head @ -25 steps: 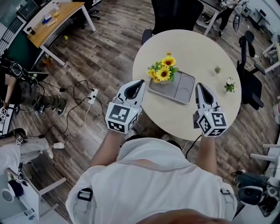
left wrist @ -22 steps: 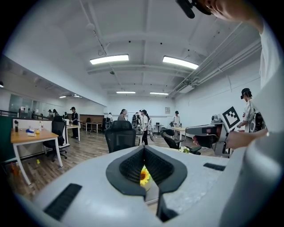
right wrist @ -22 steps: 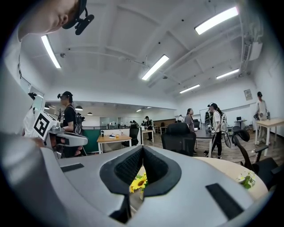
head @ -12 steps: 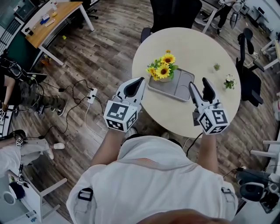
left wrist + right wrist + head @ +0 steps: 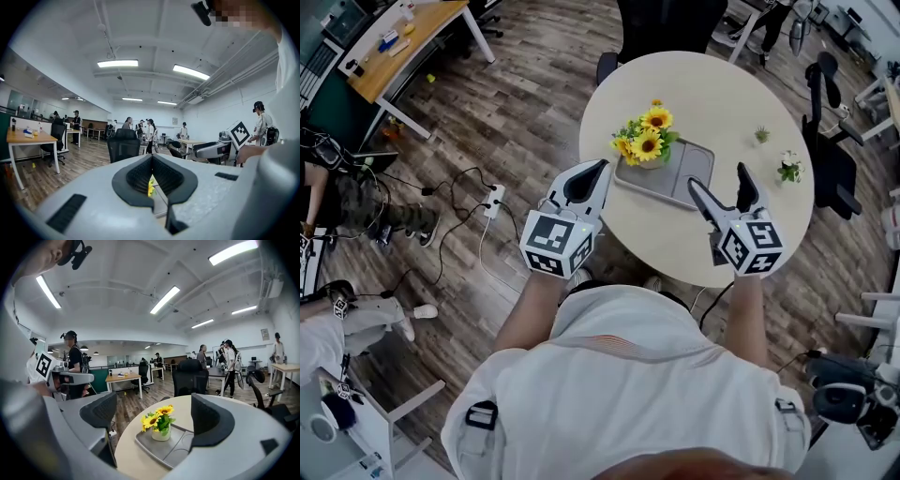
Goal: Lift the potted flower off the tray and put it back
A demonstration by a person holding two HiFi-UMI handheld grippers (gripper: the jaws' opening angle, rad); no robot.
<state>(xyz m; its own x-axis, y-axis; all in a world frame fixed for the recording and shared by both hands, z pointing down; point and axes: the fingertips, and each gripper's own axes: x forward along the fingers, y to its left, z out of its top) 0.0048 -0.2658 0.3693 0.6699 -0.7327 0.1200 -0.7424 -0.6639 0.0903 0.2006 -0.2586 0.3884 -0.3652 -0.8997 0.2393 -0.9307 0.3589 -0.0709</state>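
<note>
Potted flower (image 5: 645, 148) sits in tray (image 5: 686, 180), end nearer L gripper (image 5: 596, 171), ahead of both claws, untouched. Round table (image 5: 722, 94) under tray. R gripper (image 5: 719, 178): jaws just opened wide, nothing btwn. L jaws together, empty. R gripper view shows whole flower; L gripper view only yellow sliver.

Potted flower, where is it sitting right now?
In the head view the potted flower stands in the left end of the grey tray on the round table, just beyond the left gripper.
</note>
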